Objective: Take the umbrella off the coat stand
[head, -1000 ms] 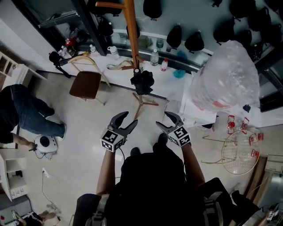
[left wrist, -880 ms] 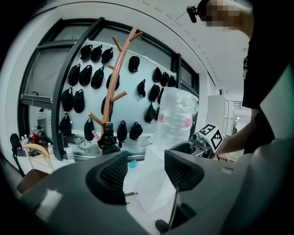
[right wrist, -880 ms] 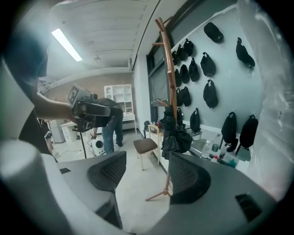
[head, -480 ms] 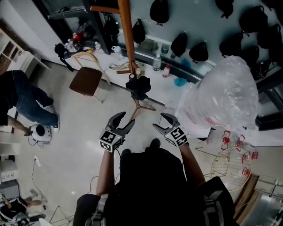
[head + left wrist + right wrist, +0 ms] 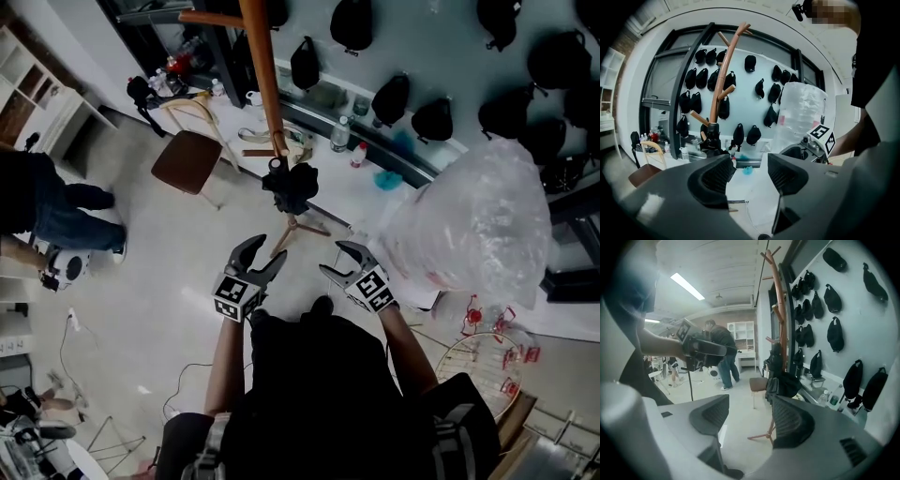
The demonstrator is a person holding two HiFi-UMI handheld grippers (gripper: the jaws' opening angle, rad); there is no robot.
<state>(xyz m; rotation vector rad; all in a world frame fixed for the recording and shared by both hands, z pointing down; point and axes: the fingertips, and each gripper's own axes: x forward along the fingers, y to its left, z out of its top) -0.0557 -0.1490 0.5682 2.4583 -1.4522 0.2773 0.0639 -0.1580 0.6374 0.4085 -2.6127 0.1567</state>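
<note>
Now both grippers sit a little nearer the coat stand (image 5: 262, 75) than a second ago. The wire basket (image 5: 478, 361) has slid toward five o'clock, and the bystander in jeans has drifted to the nine o'clock edge. Jaw spacing is unchanged. The left gripper (image 5: 270, 251) holds its ribbed black pads apart with nothing between them, and so does the right gripper (image 5: 333, 259).

The umbrella (image 5: 292, 183) is a folded bundle of limp, crumpled black fabric. It hangs low on the stand's smooth, round, reddish wooden pole, at twelve o'clock from the grippers and well apart from both. The stand's spreading legs show just below it. A brown-seated chair (image 5: 187, 161) stands at ten o'clock from the umbrella. A bulging, crinkled clear plastic bag (image 5: 478, 220) sits at three o'clock.
</note>
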